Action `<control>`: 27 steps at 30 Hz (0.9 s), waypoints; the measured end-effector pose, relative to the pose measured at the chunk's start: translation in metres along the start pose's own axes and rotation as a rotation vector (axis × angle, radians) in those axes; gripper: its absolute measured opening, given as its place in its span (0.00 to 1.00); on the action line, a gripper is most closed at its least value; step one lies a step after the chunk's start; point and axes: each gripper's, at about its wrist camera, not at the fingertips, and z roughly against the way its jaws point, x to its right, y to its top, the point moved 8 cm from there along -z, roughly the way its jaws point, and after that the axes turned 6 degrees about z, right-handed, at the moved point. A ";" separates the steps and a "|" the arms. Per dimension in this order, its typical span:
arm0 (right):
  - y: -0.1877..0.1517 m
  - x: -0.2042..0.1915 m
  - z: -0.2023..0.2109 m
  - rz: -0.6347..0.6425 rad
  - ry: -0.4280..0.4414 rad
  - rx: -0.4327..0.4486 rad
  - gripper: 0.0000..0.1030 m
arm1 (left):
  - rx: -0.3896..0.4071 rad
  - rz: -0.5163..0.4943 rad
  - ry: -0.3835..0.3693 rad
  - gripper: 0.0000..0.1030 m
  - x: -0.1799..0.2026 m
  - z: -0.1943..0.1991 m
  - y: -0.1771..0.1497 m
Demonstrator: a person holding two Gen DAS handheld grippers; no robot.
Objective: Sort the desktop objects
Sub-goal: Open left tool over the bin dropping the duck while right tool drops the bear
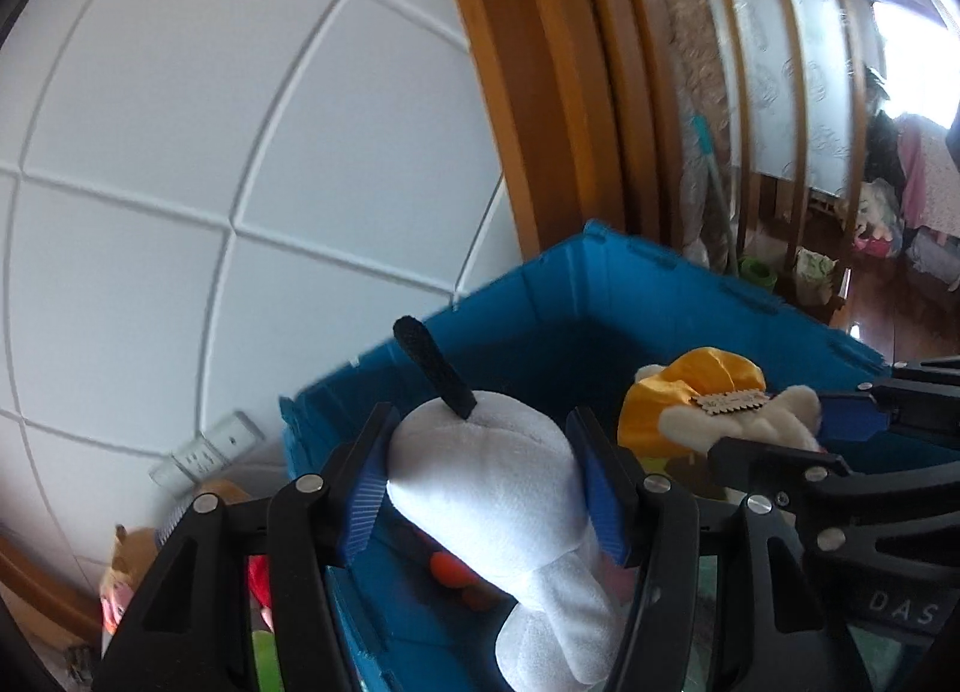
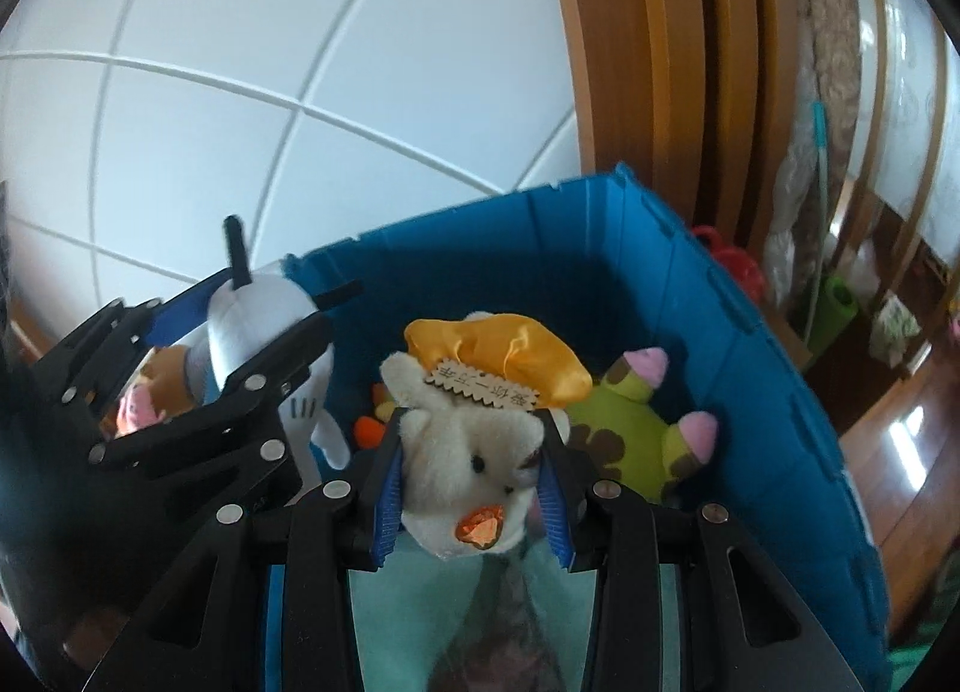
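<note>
My left gripper [image 1: 480, 482] is shut on a white plush toy [image 1: 498, 488] with a black felt tail, held above the near left rim of a blue plastic crate [image 1: 600, 296]. My right gripper [image 2: 474, 482] is shut on a cream plush bear [image 2: 474, 464] wearing a yellow satin hat and a wooden tag. It hangs over the crate [image 2: 720, 332]. In the right wrist view the left gripper [image 2: 240, 344] and its white plush [image 2: 252, 314] sit at the crate's left corner. In the left wrist view the right gripper [image 1: 834, 440] holds the bear [image 1: 738, 422] at right.
Inside the crate lie a green plush with pink feet [image 2: 636, 422] and small orange toys [image 2: 369, 431]. An orange-and-pink plush [image 1: 126, 572] sits outside the crate at left. A white tiled wall [image 1: 180, 152] and wooden door frame [image 1: 528, 92] stand behind.
</note>
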 end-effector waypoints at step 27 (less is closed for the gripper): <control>0.030 0.017 0.008 0.000 -0.053 0.085 0.78 | 0.161 0.049 0.111 1.00 -0.008 0.024 0.014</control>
